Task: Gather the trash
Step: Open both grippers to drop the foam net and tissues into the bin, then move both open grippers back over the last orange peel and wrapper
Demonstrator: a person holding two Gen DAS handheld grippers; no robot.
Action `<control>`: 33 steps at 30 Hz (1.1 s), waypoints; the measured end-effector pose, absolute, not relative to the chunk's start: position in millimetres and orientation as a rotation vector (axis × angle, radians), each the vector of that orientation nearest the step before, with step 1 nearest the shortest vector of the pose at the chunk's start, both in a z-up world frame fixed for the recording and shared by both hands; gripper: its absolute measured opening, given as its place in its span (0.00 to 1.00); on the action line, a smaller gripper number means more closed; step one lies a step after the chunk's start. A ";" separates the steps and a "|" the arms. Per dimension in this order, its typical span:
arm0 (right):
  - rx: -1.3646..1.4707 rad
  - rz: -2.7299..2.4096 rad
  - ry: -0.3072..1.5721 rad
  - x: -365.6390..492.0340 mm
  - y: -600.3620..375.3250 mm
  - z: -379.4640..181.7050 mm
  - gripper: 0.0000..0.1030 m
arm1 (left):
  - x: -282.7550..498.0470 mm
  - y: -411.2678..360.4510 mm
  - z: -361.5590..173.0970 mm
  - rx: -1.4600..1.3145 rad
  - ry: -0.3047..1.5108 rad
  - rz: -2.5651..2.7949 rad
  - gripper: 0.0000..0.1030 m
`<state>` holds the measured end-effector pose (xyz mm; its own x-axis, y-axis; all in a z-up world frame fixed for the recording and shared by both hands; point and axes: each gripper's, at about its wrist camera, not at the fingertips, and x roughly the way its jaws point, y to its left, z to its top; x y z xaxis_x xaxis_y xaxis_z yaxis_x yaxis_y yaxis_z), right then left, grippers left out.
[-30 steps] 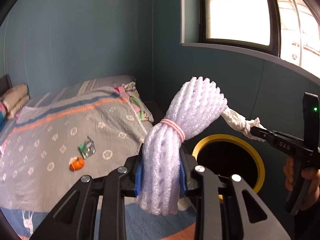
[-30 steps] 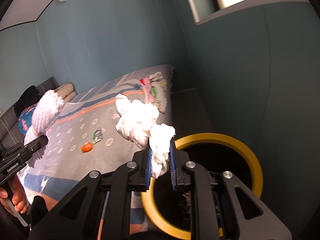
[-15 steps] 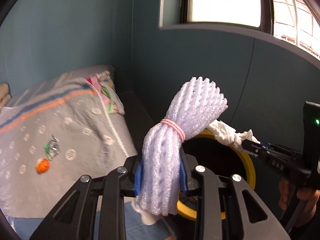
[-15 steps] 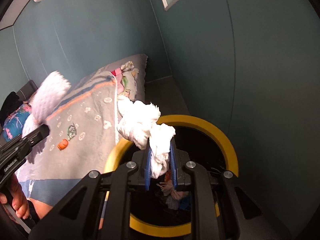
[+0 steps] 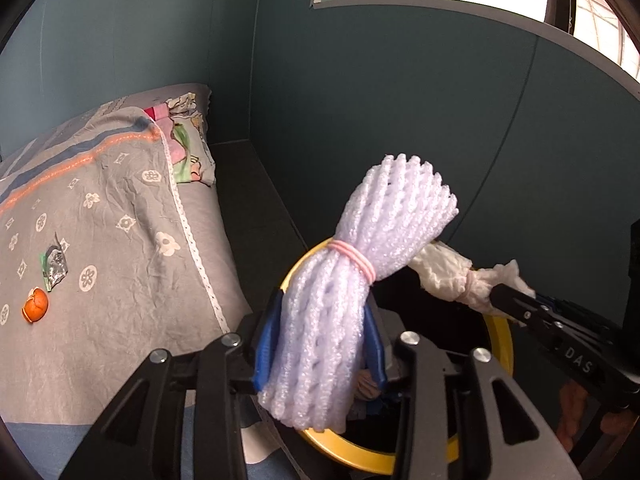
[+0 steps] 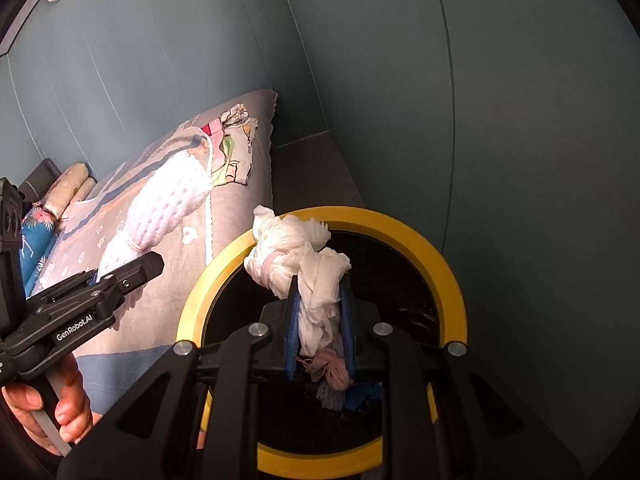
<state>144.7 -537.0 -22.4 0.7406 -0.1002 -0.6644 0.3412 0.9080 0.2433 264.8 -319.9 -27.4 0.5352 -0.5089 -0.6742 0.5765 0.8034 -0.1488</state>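
The left gripper pinches a foam net over the yellow-rimmed bin. The right gripper pinches a tissue wad above the bin's opening. Orange peel and a wrapper lie on the bed.

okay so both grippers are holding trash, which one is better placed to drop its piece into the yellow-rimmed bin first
Right. The right gripper holds its white tissue wad over the bin opening. The left gripper's foam net bundle hangs nearer the bin's bed-side rim.
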 end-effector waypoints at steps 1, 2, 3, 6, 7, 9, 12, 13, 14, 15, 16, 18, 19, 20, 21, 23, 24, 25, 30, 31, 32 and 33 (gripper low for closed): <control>0.364 -0.252 0.700 145.7 -534.0 -21.9 0.22 | 264.9 -319.0 -27.3 0.097 0.770 -0.647 0.38; 0.364 -0.257 0.700 146.2 -533.7 -22.6 0.24 | 265.6 -318.3 -27.1 0.095 0.772 -0.644 0.41; 0.368 -0.265 0.698 143.5 -532.5 -22.4 0.29 | 266.4 -317.5 -27.7 0.091 0.774 -0.643 0.42; 0.386 -0.276 0.696 139.0 -532.5 -21.0 0.39 | 270.4 -311.9 -27.0 0.065 0.789 -0.649 0.51; 0.390 -0.280 0.694 138.4 -531.8 -20.7 0.40 | 271.1 -309.9 -26.8 0.054 0.793 -0.652 0.57; 0.396 -0.285 0.688 136.0 -531.1 -18.7 0.42 | 271.1 -305.1 -25.9 0.037 0.795 -0.654 0.62; 0.395 -0.291 0.672 135.5 -532.7 -13.9 0.44 | 269.6 -297.5 -23.3 0.022 0.786 -0.644 0.71; 0.393 -0.291 0.665 134.7 -533.2 -12.0 0.45 | 270.0 -293.3 -22.0 0.011 0.782 -0.641 0.73; 0.390 -0.292 0.661 134.9 -532.8 -10.6 0.45 | 270.4 -288.7 -20.6 0.001 0.777 -0.635 0.75; 0.386 -0.291 0.654 130.5 -533.0 -7.8 0.46 | 270.9 -284.5 -19.3 -0.008 0.772 -0.631 0.76; 0.382 -0.287 0.647 128.8 -532.1 -5.0 0.49 | 272.0 -279.0 -17.9 -0.015 0.767 -0.624 0.78; 0.375 -0.277 0.644 129.0 -530.4 -1.9 0.51 | 274.9 -266.4 -16.0 -0.020 0.754 -0.596 0.80; 0.369 -0.268 0.643 132.4 -527.3 0.7 0.53 | 277.1 -262.1 -14.8 -0.021 0.751 -0.587 0.80; 0.360 -0.254 0.641 138.0 -521.5 3.1 0.55 | 279.5 -254.9 -13.8 -0.026 0.746 -0.574 0.81; 0.355 -0.248 0.640 143.0 -518.8 4.4 0.56 | 281.5 -248.8 -13.2 -0.029 0.742 -0.562 0.82; 0.331 -0.217 0.634 158.7 -506.0 9.0 0.60 | 287.5 -232.3 -12.3 -0.032 0.732 -0.528 0.83; 0.329 -0.206 0.634 162.0 -502.5 10.8 0.63 | 290.0 -225.2 -12.1 -0.032 0.727 -0.512 0.83; 0.327 -0.178 0.636 170.7 -496.2 12.9 0.65 | 293.2 -215.7 -12.1 -0.036 0.722 -0.494 0.83; 0.293 -0.064 0.659 210.8 -463.5 19.4 0.66 | 312.4 -166.5 -13.9 -0.058 0.701 -0.393 0.83; 0.281 -0.037 0.666 222.5 -453.4 20.9 0.66 | 316.5 -155.3 -14.8 -0.064 0.696 -0.372 0.83; 0.267 -0.006 0.673 235.7 -441.5 21.0 0.66 | 321.4 -143.8 -16.1 -0.068 0.694 -0.349 0.83; 0.257 0.023 0.682 247.1 -431.1 21.3 0.66 | 326.4 -136.3 -17.3 -0.071 0.694 -0.333 0.83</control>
